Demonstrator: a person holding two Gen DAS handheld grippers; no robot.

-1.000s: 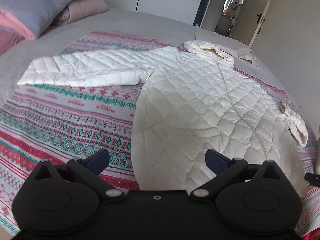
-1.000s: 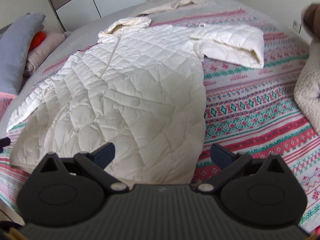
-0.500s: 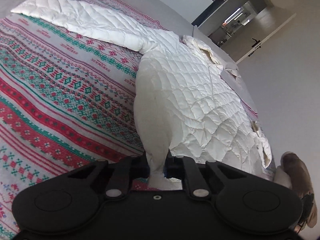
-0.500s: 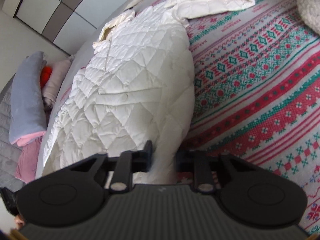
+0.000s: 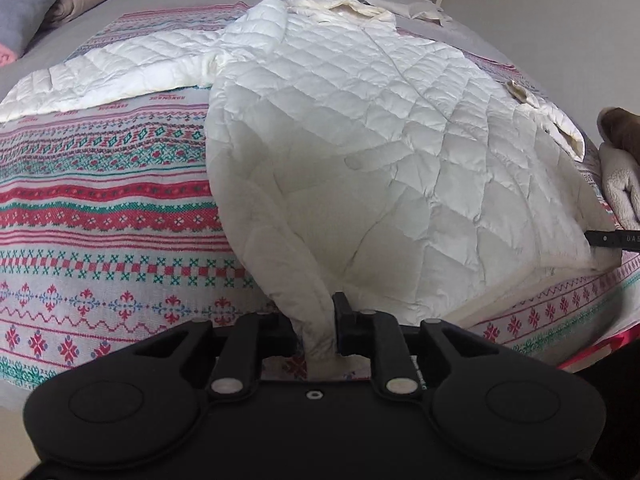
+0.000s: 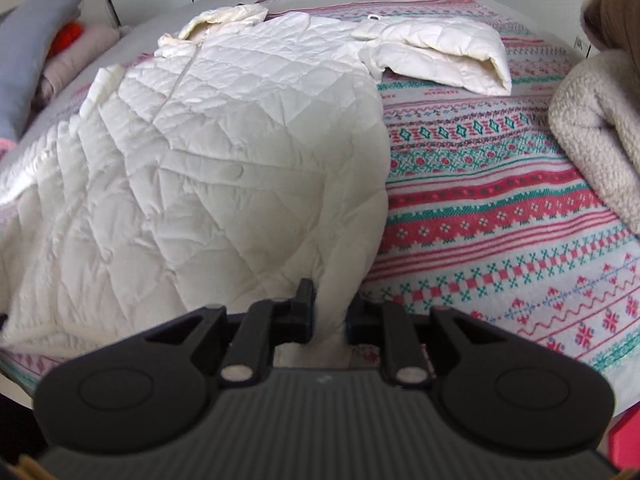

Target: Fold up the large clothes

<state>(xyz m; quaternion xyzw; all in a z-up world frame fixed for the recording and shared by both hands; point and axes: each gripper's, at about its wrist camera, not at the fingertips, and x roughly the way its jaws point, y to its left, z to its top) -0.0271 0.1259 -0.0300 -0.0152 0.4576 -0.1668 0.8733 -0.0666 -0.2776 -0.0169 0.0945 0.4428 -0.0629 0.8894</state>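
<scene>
One quilted white coat (image 5: 360, 128) lies spread front-up on a bed covered by one patterned blanket (image 5: 100, 200) in red, green and white bands. Two grippers hold its bottom hem, one at each corner. The left gripper (image 5: 316, 320) has a bunched fold of the hem's left corner pinched between its fingers, which are easing apart slightly with the cloth between them. The right gripper (image 6: 330, 312) grips the hem's right corner likewise, its fingers also easing apart. One sleeve (image 5: 112, 76) stretches out flat; the other sleeve (image 6: 440, 56) is folded over. Several pillows (image 6: 32, 52) are stacked at the bed's head. A fleecy garment (image 6: 596, 128) lies beside the coat.
</scene>
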